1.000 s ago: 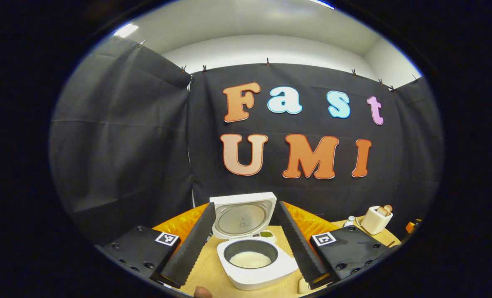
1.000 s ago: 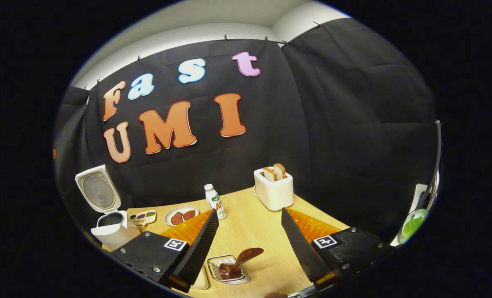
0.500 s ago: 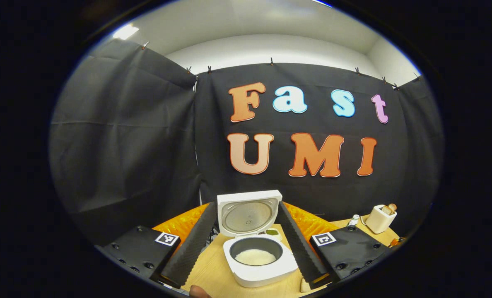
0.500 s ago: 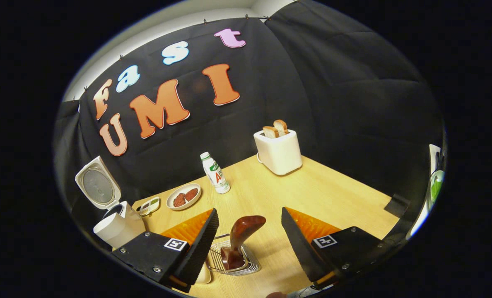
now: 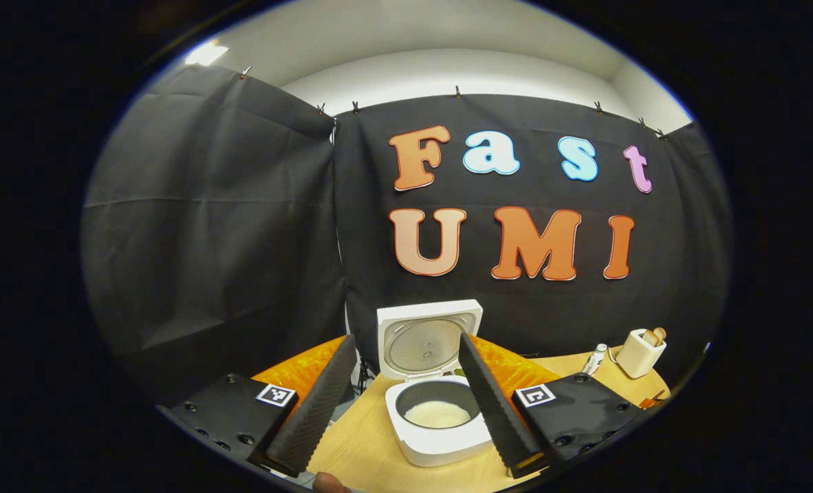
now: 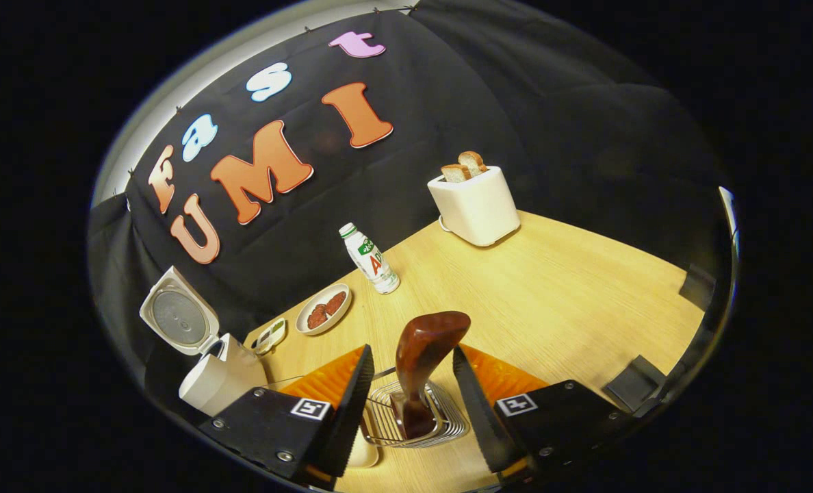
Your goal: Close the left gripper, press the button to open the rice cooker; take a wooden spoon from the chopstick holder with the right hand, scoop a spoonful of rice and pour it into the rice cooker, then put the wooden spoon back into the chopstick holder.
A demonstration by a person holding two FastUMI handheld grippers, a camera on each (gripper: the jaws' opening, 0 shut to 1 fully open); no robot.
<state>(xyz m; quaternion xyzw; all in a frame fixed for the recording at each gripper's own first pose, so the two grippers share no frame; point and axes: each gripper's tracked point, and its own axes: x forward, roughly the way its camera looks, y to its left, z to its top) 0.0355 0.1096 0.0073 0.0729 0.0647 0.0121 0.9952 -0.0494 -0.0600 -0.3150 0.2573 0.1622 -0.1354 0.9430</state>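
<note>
Wooden table (image 6: pixel 550 287) is seen beneath the right gripper (image 6: pixel 406 404), whose fingers are spread either side of the wooden spoon (image 6: pixel 423 349) standing in the chopstick holder (image 6: pixel 413 424), untouched. Since earlier, the fingers have been brought closer around it. Between the left gripper's (image 5: pixel 406 404) parted fingers, the open rice cooker (image 5: pixel 437 383) with rice is seen.

I see a glossy, dark wooden spoon (image 6: pixel 421 346) standing in a shiny wire chopstick holder (image 6: pixel 413 419). The worktop (image 6: pixel 550 287) looks like pale matt wood grain. The rice cooker (image 5: pixel 437 418) is smooth white plastic; its fingers' (image 5: pixel 317 411) pads look ribbed.
</note>
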